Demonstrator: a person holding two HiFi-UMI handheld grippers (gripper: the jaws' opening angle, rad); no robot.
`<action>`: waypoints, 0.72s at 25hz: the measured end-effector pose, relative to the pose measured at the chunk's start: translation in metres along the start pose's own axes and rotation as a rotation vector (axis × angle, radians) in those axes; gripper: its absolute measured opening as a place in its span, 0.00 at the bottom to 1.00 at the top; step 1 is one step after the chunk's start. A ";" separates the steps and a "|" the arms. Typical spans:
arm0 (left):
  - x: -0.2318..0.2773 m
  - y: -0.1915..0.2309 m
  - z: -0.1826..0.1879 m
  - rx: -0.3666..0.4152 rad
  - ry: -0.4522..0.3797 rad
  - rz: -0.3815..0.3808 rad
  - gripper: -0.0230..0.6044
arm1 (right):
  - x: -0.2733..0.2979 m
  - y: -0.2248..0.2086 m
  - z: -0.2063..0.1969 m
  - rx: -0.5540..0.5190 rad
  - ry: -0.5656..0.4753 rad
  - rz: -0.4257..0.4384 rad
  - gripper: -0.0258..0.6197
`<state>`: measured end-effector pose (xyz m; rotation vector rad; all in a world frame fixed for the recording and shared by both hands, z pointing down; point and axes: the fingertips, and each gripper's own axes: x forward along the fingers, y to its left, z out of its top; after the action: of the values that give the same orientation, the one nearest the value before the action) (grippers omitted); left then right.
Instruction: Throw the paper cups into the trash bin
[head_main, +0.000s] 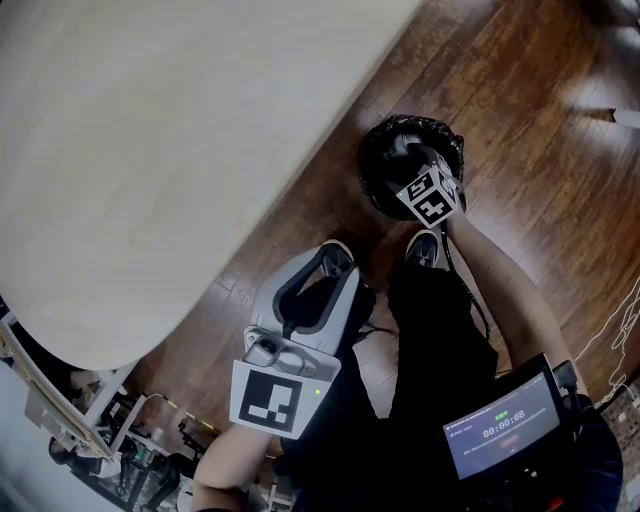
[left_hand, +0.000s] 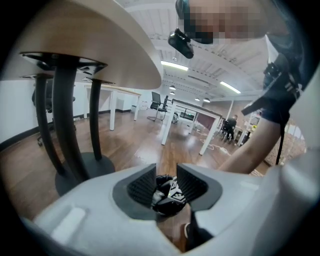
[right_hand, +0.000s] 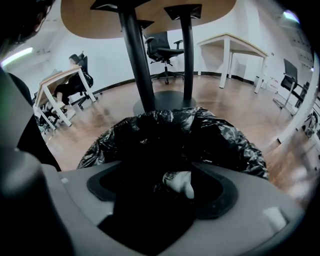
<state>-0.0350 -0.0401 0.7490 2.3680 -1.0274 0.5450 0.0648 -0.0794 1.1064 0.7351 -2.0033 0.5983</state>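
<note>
The left gripper (left_hand: 166, 186) hung low beside the person's legs, its jaws partly apart with nothing between them; it was best left clear of the bin. Further right, the right gripper (right_hand: 162, 189) stood over the trash bin (right_hand: 227, 142), jaws wide open, with the paper cup (right_hand: 181, 182) loose between them in the bin's black-lined mouth. A clean drop probably called for wide jaws centred over the opening, then a straight lift, so no pad snagged the cup.

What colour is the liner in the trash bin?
Black; the crinkled glossy plastic liner shows best in right gripper view.
</note>
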 end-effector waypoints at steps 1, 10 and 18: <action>-0.004 -0.006 0.005 -0.010 0.007 0.000 0.24 | -0.015 -0.001 0.000 0.010 -0.005 -0.004 0.64; -0.054 -0.028 0.043 -0.058 0.052 0.006 0.24 | -0.133 0.019 0.027 0.148 -0.146 0.002 0.64; -0.102 -0.072 0.116 0.056 0.037 0.031 0.23 | -0.304 0.022 0.075 0.314 -0.292 -0.046 0.60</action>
<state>-0.0269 -0.0091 0.5816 2.3848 -1.0468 0.6352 0.1351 -0.0324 0.8042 1.1087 -2.1750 0.8283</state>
